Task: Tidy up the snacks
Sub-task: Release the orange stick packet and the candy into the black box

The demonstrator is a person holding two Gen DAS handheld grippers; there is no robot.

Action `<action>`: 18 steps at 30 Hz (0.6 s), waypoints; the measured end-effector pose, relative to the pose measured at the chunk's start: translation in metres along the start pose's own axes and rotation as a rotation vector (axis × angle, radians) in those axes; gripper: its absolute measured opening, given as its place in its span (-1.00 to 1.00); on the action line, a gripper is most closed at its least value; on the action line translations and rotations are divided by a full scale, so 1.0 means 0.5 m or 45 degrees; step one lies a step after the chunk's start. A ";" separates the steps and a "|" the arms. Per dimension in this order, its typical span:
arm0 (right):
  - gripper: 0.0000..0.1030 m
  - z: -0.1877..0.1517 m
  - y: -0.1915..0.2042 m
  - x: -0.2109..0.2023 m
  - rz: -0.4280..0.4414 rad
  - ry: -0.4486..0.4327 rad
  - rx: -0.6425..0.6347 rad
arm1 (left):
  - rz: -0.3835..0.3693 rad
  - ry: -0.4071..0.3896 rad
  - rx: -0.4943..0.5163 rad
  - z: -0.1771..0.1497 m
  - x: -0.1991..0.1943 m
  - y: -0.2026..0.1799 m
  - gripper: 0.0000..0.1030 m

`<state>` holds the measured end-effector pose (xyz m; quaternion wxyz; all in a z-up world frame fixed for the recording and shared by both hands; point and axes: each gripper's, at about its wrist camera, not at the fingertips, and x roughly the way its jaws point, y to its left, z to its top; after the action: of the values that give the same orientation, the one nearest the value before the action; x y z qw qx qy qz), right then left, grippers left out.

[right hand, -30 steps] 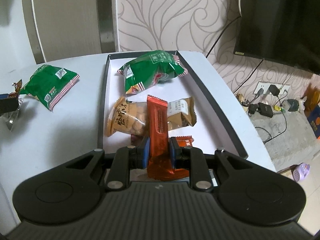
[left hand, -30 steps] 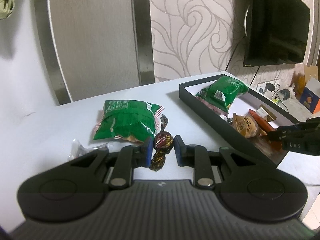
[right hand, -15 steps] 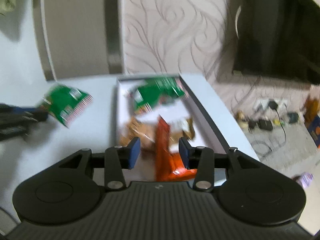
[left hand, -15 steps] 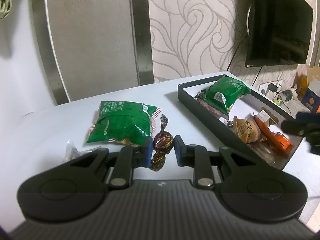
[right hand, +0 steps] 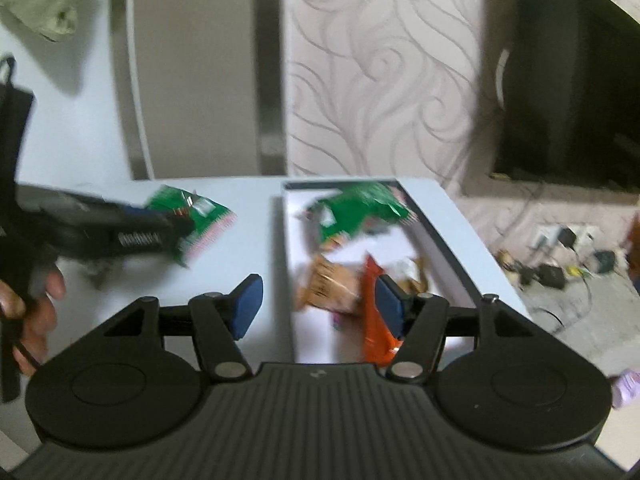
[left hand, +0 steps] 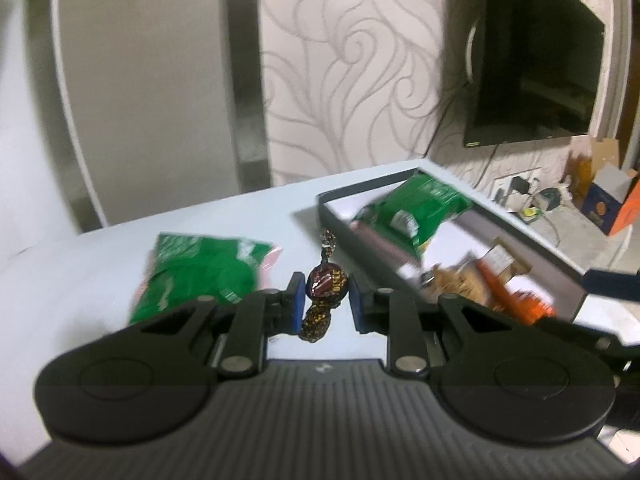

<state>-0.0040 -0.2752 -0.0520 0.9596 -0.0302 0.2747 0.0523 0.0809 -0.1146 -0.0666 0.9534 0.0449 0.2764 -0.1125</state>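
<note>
My left gripper (left hand: 325,301) is shut on a dark brown wrapped candy (left hand: 325,282) and holds it above the white table (left hand: 100,264). A green snack bag (left hand: 204,268) lies on the table to its left. The dark tray (left hand: 516,236) to the right holds a green bag (left hand: 420,204), a tan biscuit pack (left hand: 456,282) and an orange-red bar (left hand: 504,290). My right gripper (right hand: 318,306) is open and empty, above the tray's near left edge (right hand: 286,264). The orange bar (right hand: 374,312) lies in the tray beside its right finger. The left gripper shows in the right wrist view (right hand: 100,232).
A black TV (left hand: 536,76) hangs on the patterned wall at the right. Cables and chargers (right hand: 560,264) lie on the floor past the table's right edge. A cardboard box (left hand: 612,204) stands on the floor at the far right.
My right gripper let go of the orange bar, opened wide and pulled back to the left. My left gripper has lifted the candy and moved right toward the tray.
</note>
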 end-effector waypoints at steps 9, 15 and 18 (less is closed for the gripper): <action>0.34 -0.006 -0.028 0.013 -0.052 0.039 -0.007 | -0.111 -0.011 0.031 0.046 0.064 -0.090 -0.49; 0.36 -0.003 -0.051 0.016 -0.092 0.052 -0.020 | -0.156 -0.005 0.045 0.059 0.090 -0.150 -0.49; 0.37 -0.003 -0.065 0.015 -0.110 0.063 -0.017 | -0.174 0.003 0.061 0.058 0.102 -0.173 -0.49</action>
<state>0.0055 -0.3071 -0.0563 0.9537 -0.0499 0.2964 0.0119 0.1169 -0.2127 -0.0715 0.9417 0.0490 0.2773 -0.1841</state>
